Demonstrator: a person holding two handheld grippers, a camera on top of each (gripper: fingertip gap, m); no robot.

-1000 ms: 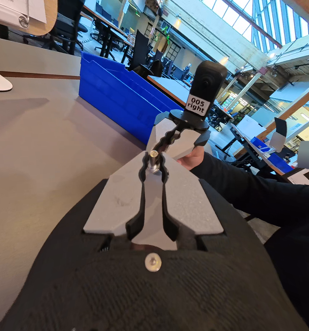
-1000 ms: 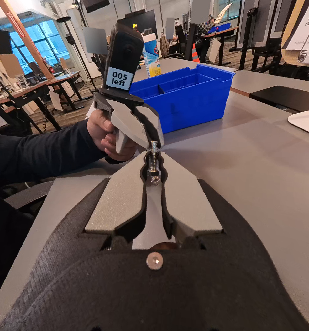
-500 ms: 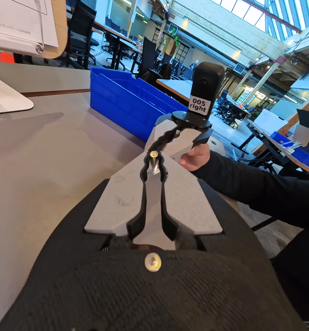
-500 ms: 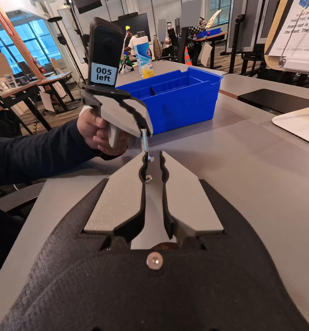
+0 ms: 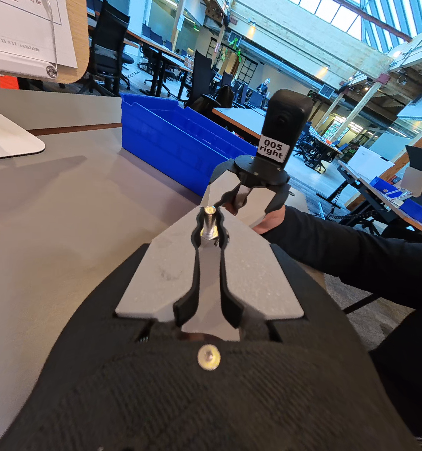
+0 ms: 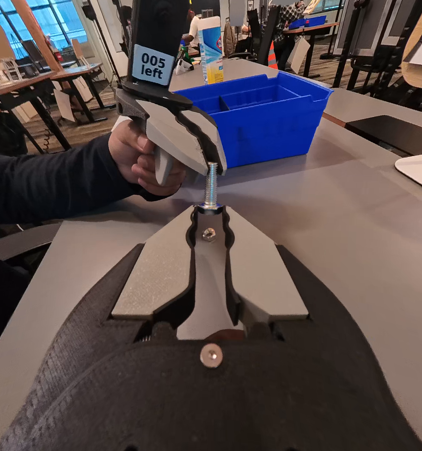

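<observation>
1. The left hand-held gripper [image 5: 210, 214] has its jaws closed tight, tips tilted downward.
2. The right hand-held gripper [image 6: 210, 211] has narrowly parted jaws, its tips facing the left one's.

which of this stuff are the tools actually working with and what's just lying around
In use:
bolt, gripped by left tool
nut on its end, between the tips of right tool

Lying about:
loose nut on table
blue bin
wipes canister
white stand base

Both wrist views face each other closely; seemingly sharing bolt [image 6: 210, 185], blue bin [image 5: 180, 144].
</observation>
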